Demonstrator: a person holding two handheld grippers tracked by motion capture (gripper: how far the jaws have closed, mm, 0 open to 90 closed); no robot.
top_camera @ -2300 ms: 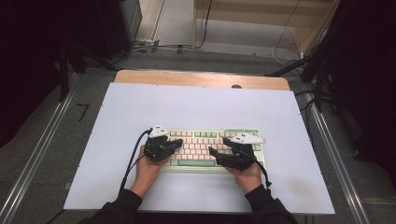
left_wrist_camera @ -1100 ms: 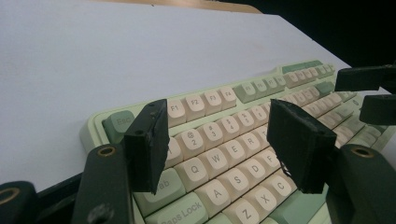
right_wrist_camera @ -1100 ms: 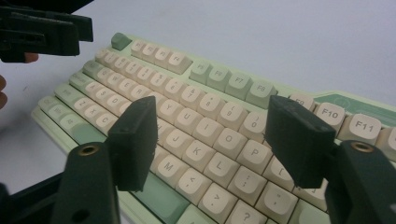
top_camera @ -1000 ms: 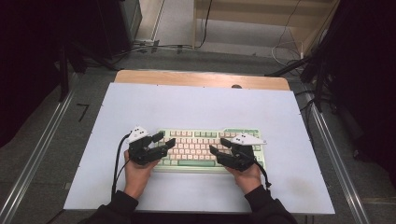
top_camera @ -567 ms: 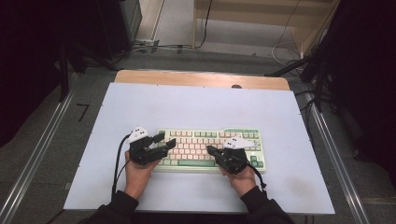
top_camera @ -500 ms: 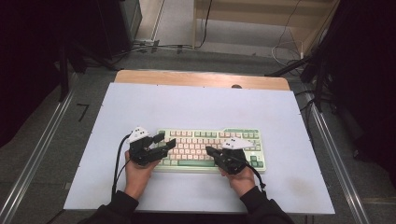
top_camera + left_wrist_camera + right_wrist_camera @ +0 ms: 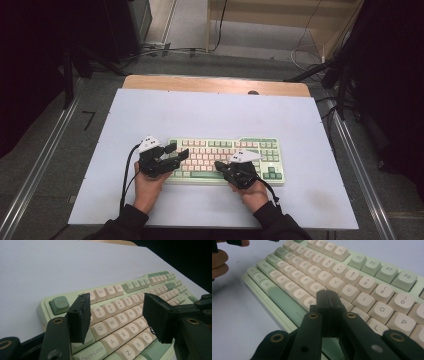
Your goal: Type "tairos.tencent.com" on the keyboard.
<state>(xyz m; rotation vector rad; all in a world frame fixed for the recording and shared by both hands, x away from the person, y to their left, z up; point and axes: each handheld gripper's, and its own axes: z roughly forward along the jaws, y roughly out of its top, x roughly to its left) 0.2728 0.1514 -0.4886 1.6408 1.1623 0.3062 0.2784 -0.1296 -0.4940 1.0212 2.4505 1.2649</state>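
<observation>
A mint-green keyboard (image 7: 225, 150) with cream keys lies on the white mat (image 7: 200, 110) in the high view. My left gripper (image 7: 179, 151) hovers at the keyboard's left end, open. In the left gripper view its jaws (image 7: 115, 298) stand wide apart above the number and QWERTY rows of the keyboard (image 7: 120, 315), with nothing between them. My right gripper (image 7: 220, 165) is over the lower middle of the keyboard. In the right gripper view its jaws (image 7: 326, 293) are pressed together, shut and empty, with the tip just above the keys near B and H on the keyboard (image 7: 362, 272).
The mat covers a wooden table whose bare edge (image 7: 215, 84) shows at the back. Metal rails (image 7: 350, 150) run along both sides. Cables lie on the floor beyond the table. The person's left hand (image 7: 219, 260) shows at the top left of the right gripper view.
My right gripper has slid left along the keyboard and a little nearer its front edge. The left gripper and the keyboard have stayed put over the last second.
</observation>
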